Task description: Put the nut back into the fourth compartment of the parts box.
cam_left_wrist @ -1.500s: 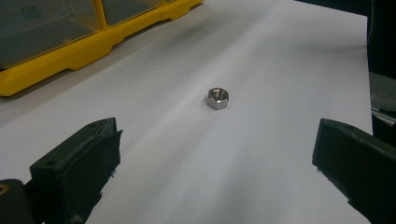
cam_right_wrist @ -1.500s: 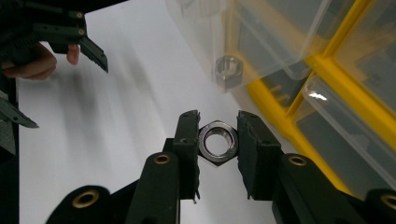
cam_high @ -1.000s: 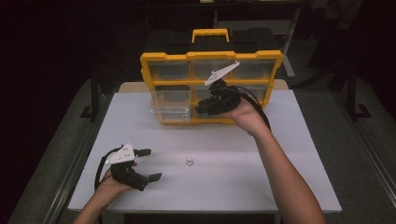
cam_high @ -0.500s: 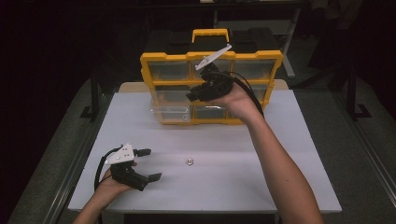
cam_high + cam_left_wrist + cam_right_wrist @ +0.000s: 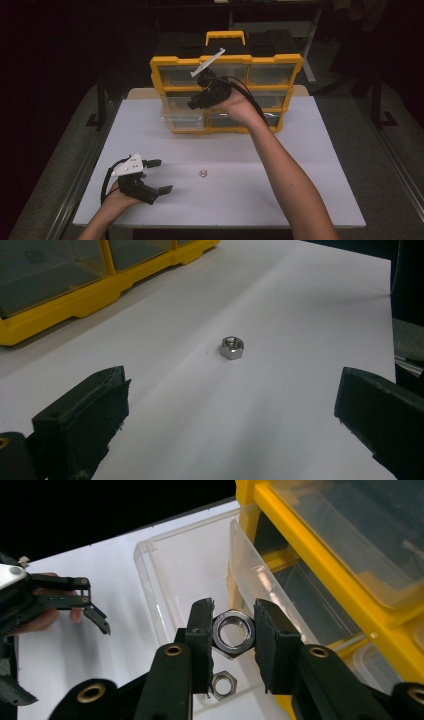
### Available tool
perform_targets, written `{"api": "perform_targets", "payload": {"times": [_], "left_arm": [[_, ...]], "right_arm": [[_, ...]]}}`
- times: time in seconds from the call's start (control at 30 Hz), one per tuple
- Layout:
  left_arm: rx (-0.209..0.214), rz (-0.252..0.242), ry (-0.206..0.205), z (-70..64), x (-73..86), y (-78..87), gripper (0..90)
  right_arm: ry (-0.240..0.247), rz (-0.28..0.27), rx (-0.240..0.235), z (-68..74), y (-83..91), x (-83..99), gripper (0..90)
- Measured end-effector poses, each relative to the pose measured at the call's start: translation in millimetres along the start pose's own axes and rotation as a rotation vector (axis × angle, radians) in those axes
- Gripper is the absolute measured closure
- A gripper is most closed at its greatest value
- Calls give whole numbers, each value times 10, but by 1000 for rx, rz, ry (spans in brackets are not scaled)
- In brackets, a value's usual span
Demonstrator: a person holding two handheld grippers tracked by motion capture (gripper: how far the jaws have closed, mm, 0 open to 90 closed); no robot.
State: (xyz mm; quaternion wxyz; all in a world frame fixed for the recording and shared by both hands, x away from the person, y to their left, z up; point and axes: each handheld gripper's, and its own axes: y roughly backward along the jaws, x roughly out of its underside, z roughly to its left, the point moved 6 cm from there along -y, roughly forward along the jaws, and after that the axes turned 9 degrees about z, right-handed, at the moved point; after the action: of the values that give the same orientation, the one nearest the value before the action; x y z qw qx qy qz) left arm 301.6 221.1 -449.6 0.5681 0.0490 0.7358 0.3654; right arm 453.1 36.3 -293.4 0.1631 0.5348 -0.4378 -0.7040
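The right gripper (image 5: 233, 630) was clamped on a large steel nut (image 5: 233, 631), one jaw pressed against each side, the nut's bore facing the camera. It hung above a clear drawer (image 5: 180, 575) pulled out from the yellow organizer (image 5: 320, 570), and a second nut (image 5: 221, 686) lay on the drawer's floor just below the held one (partly hidden by the jaws). In the high view the right gripper (image 5: 196, 102) was raised in front of the organizer (image 5: 226, 62), over the open drawer (image 5: 182, 121) at its lower left, with the person's forearm reaching up from the bottom edge.

The left gripper (image 5: 157, 176) rested low near the table's (image 5: 300, 175) front left corner, its jaws spread wide with nothing between them. A small nut (image 5: 203, 173) lay loose on the white tabletop to the right of that gripper, apart from both jaws. In the left gripper view the same small nut (image 5: 232, 347) sat flat ahead of the jaws, roughly midway between their lines and beyond their tips, with the organizer's yellow base (image 5: 75, 302) off to the upper left.
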Motion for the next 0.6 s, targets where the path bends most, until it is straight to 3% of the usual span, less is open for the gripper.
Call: {"api": "perform_targets", "payload": {"times": [0.2, 0.23, 0.27, 0.33, 0.47, 0.5, 0.6], "left_arm": [[1, 3, -5, -1, 1, -7, 11], [2, 3, -3, -2, 1, -4, 11], [2, -1, 1, -4, 0, -4, 11], [-2, 1, -4, 7, 2, 0, 11], [2, 3, 1, -1, 5, -3, 11], [0, 4, -5, 3, 4, -4, 11], [0, 4, -5, 1, 2, -8, 11]], "right_arm": [[-2, 27, 0, -25, -102, -2, 683], [-8, 20, -1, -33, -115, -2, 614], [-8, 20, -1, -33, -115, -2, 614], [-24, 0, -1, -34, -73, -5, 523], [-4, -22, 2, -41, -8, 11, 465], [-32, -35, -3, -18, 56, 29, 434], [-33, -52, -4, -20, 108, 62, 402]]}}
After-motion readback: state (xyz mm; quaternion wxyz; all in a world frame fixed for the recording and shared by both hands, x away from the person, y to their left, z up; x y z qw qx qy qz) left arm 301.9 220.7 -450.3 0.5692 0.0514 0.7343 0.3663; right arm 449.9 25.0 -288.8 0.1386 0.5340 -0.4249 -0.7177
